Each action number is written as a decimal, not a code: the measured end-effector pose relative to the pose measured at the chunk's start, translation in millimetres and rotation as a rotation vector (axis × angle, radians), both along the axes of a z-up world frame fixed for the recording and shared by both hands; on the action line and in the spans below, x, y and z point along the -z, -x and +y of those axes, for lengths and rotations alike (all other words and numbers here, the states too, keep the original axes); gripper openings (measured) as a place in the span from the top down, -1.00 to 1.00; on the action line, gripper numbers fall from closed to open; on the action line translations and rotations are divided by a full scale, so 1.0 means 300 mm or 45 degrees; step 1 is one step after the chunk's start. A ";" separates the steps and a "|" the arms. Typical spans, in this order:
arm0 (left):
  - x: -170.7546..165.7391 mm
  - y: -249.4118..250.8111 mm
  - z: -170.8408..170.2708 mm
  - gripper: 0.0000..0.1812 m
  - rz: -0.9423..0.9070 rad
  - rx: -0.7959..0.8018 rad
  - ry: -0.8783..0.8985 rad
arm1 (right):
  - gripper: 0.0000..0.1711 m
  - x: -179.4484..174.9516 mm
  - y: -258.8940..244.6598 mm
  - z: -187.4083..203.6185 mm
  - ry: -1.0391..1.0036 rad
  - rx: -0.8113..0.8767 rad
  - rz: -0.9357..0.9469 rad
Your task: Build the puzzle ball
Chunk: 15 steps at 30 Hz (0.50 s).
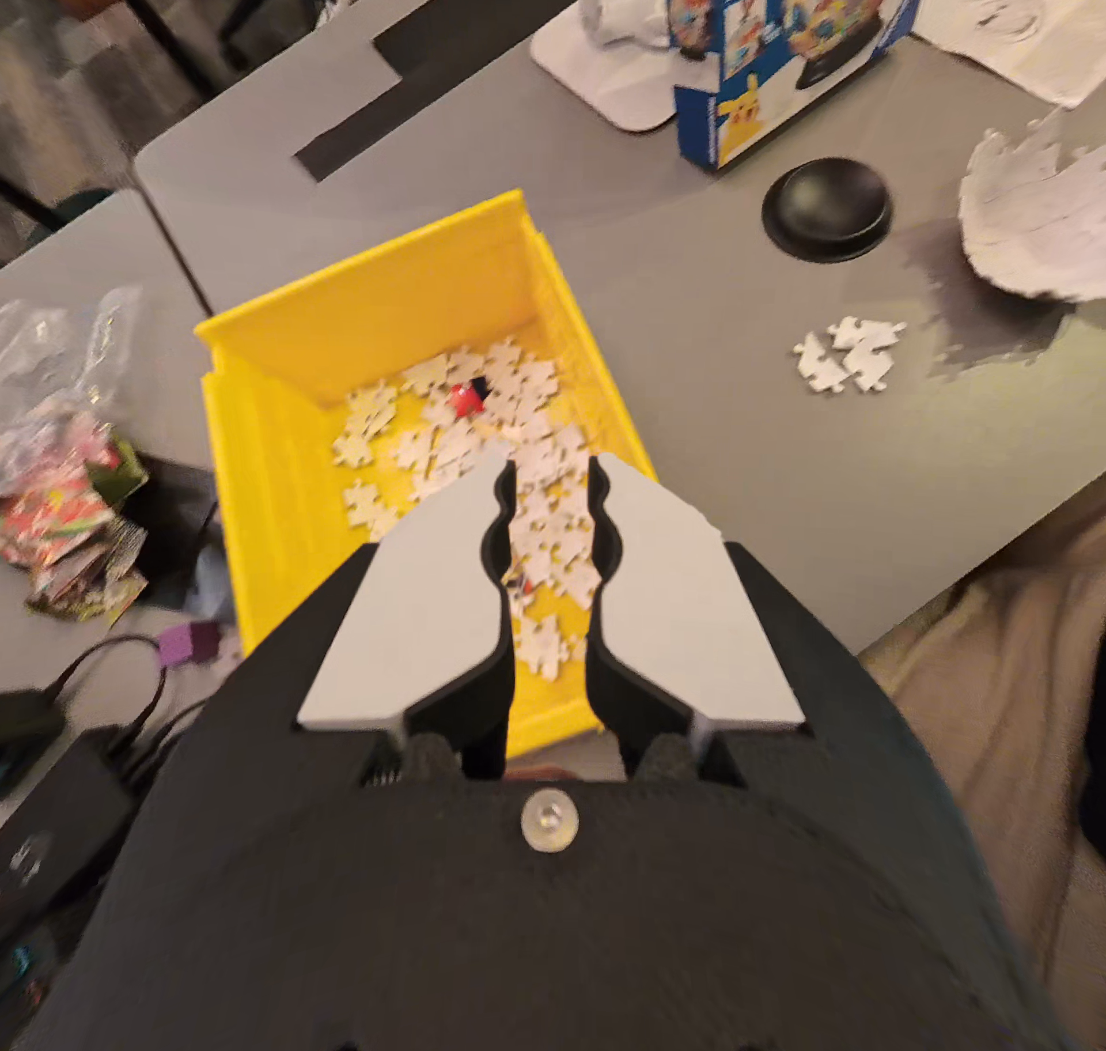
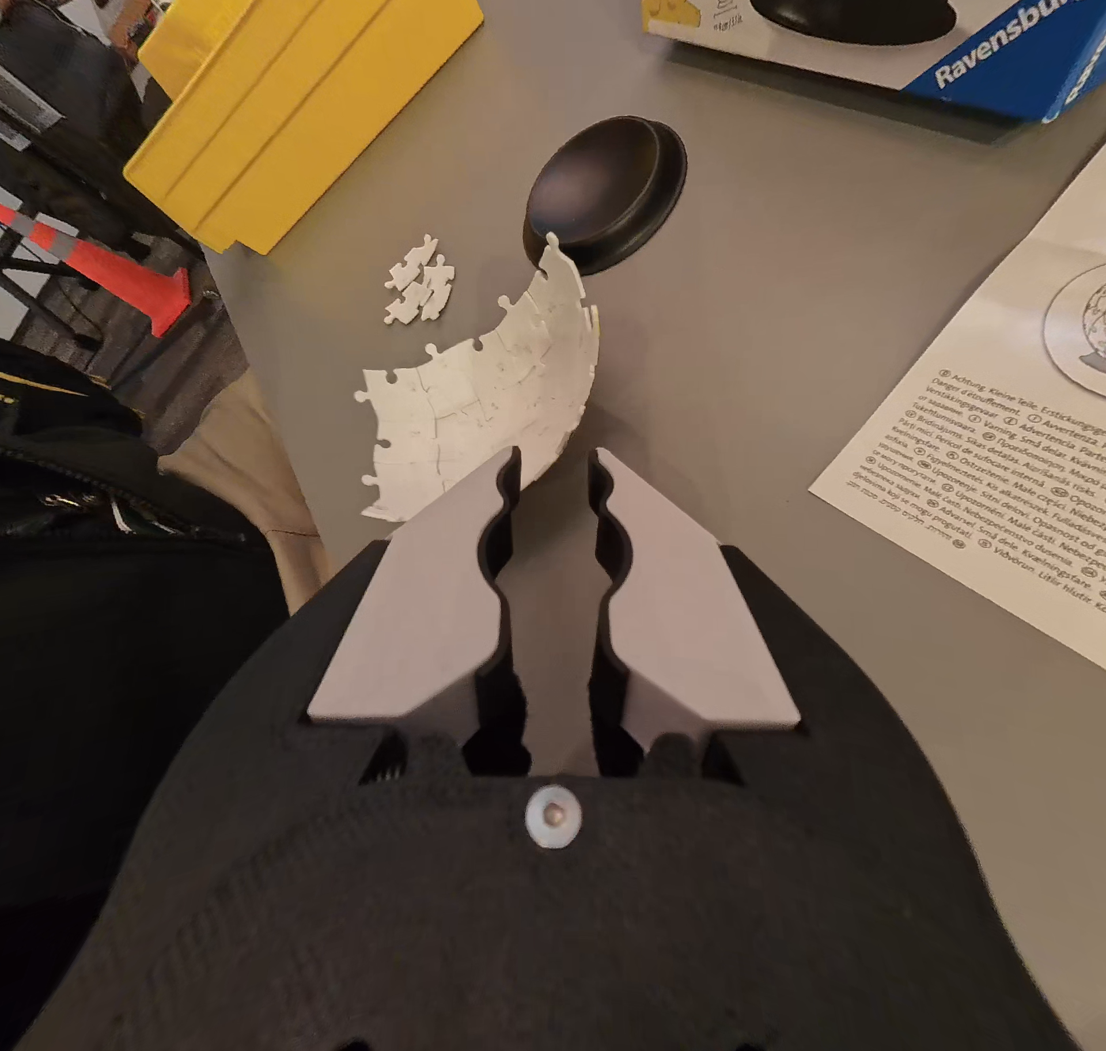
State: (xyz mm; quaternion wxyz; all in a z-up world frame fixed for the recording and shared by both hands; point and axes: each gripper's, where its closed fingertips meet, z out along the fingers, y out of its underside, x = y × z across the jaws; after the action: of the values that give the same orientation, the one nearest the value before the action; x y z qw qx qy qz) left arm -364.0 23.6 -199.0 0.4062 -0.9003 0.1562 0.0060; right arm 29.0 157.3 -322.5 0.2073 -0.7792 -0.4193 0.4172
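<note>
My left gripper is open and empty above a yellow bin that holds several loose white puzzle pieces and one red piece. My right gripper is open and empty just behind a curved white part-built puzzle shell on the grey table; its left finger hides the shell's near edge. The shell also shows at the right edge of the left wrist view. A small cluster of joined white pieces lies beside it. A black round stand sits beyond.
The blue puzzle box stands at the back. A printed instruction sheet lies on the right. The yellow bin is at the far left of the right wrist view. Plastic bags and colourful packets and cables lie left of the bin. Across from one pair of fingers to the other is roughly 45 cm. The curved white part-built puzzle shell lies around 6 cm away from my right fingertips.
</note>
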 end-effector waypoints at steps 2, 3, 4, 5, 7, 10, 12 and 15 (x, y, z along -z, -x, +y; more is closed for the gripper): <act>0.007 0.064 -0.051 0.76 0.004 -0.043 0.009 | 0.75 0.025 -0.001 0.005 0.006 0.004 -0.011; 0.022 0.093 -0.074 0.75 0.005 -0.061 0.030 | 0.75 0.035 -0.001 0.008 0.005 0.005 -0.013; 0.042 0.115 -0.095 0.75 0.010 -0.065 0.057 | 0.75 0.043 0.000 0.011 0.005 0.009 -0.010; 0.062 0.136 -0.112 0.74 0.022 -0.072 0.078 | 0.74 0.050 0.002 0.011 0.013 0.009 -0.004; 0.112 0.167 -0.144 0.72 0.045 -0.074 0.146 | 0.74 0.056 0.008 0.010 0.028 0.007 0.031; 0.182 0.193 -0.168 0.71 0.083 -0.055 0.224 | 0.72 0.062 0.012 0.014 0.081 0.018 0.096; 0.230 0.191 -0.173 0.71 0.101 -0.018 0.280 | 0.72 0.070 0.014 0.015 0.107 0.023 0.127; 0.316 0.177 -0.166 0.71 0.145 0.058 0.402 | 0.74 0.065 0.014 0.021 0.137 0.033 0.163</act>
State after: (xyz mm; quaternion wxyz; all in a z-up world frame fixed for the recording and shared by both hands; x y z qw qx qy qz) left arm -417.3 -26.2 -293.7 0.2503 -0.9473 0.1983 0.0233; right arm 24.8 163.6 -342.1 0.1968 -0.7663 -0.3720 0.4855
